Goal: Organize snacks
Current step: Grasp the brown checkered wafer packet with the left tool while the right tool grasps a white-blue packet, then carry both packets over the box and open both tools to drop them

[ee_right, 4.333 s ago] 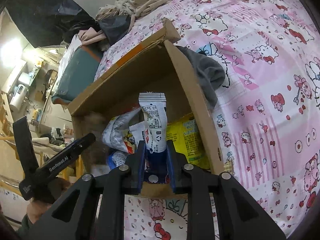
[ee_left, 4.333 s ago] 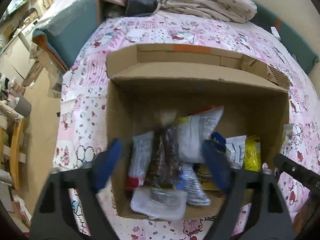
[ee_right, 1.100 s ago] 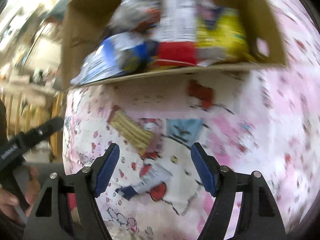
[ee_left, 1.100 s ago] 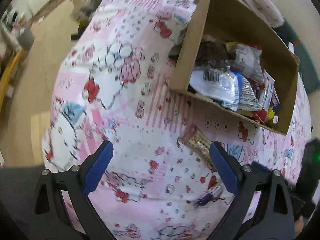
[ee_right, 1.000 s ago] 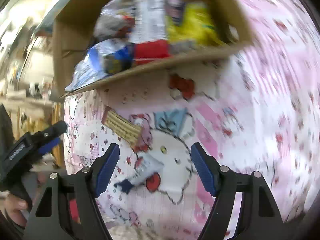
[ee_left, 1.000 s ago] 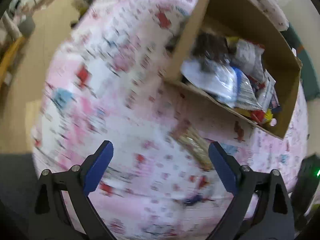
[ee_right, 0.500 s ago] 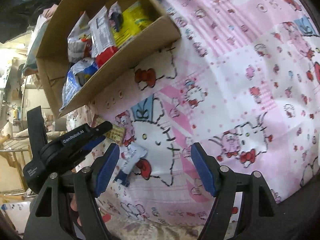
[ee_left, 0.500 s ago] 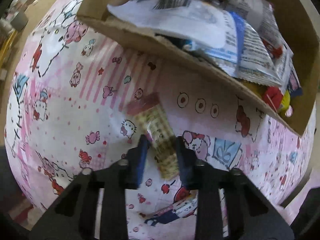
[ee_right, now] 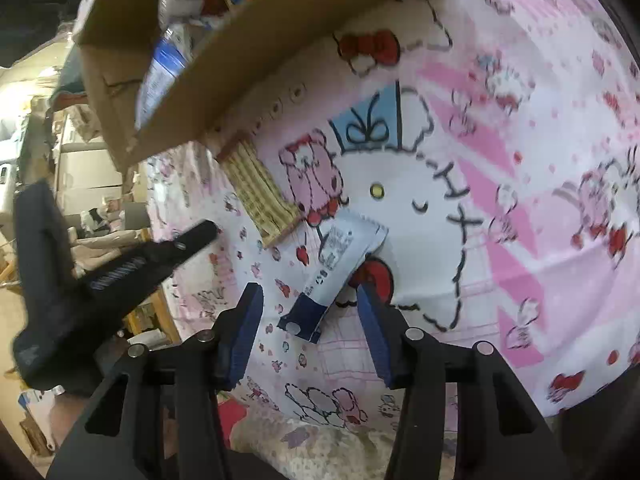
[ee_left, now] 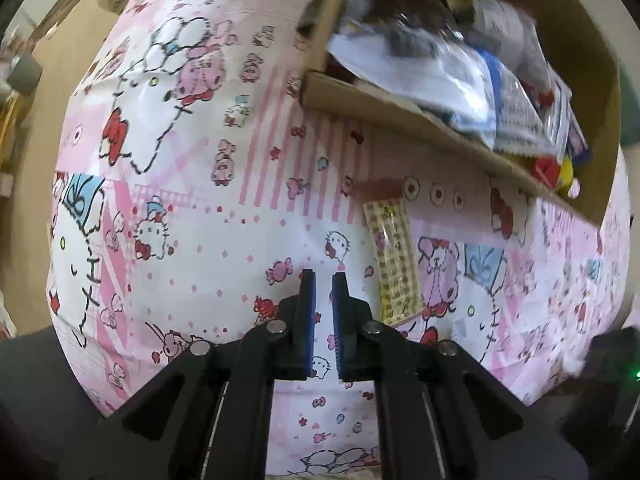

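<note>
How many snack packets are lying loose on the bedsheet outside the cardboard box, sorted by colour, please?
Tan checked wafer packet: 1
White packet with a dark blue end: 1
Total: 2 loose packets on the bedsheet. The packets inside the cardboard box overlap too much to count.

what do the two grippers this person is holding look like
Both are black plastic scissor-style frames with cut-out holes, silver rivets at the pivots and flat blue ribbed pads on the two fingers. That holds for the left gripper and the right gripper. Seen from the right wrist camera, the left gripper's black body carries small white lettering, too blurred to read.
</note>
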The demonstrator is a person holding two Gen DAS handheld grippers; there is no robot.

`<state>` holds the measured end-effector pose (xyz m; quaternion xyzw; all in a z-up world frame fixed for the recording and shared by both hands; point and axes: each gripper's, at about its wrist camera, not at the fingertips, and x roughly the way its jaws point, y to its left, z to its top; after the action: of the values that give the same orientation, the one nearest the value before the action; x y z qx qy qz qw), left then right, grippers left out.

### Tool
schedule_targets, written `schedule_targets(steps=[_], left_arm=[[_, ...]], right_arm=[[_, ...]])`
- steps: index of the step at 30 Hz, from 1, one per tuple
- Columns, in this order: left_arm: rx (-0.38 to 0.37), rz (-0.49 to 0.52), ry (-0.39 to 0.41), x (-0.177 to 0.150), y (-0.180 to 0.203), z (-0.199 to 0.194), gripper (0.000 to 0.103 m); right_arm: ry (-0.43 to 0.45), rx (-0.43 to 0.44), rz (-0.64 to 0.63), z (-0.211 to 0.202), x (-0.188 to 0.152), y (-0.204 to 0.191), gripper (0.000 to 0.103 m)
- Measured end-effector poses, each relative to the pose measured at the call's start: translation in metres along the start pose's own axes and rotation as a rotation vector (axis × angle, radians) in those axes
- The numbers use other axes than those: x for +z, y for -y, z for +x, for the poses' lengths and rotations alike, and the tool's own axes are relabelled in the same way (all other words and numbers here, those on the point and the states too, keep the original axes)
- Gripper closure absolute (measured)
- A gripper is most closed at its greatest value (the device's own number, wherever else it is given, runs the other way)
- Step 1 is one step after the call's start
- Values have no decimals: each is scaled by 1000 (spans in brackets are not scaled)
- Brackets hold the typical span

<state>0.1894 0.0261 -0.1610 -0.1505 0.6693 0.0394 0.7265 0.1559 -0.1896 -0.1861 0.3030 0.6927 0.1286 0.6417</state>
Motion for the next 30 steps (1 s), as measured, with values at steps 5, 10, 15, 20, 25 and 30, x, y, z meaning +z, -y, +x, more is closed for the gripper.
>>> schedule_targets(steps=[5, 10, 15, 20, 25, 30], left_arm=[[-32, 8, 6, -3, 10, -4, 57], [-28, 4, 48, 5, 30, 1, 27], [15, 43, 9, 7, 50, 29, 27], [145, 97, 19, 0, 68, 46, 28], [166, 135, 36, -10, 88, 48, 81], [125, 181, 51, -14, 80, 27, 81]], right_arm=[[26, -121, -66, 15, 1, -3, 87], [92, -158, -104, -6, -3, 6, 87], [160, -135, -55, -30, 0, 17, 87], [209, -125, -17, -47, 2, 27, 87], [215, -109, -16, -49, 1, 25, 87], [235, -20, -15, -69, 2, 27, 87]])
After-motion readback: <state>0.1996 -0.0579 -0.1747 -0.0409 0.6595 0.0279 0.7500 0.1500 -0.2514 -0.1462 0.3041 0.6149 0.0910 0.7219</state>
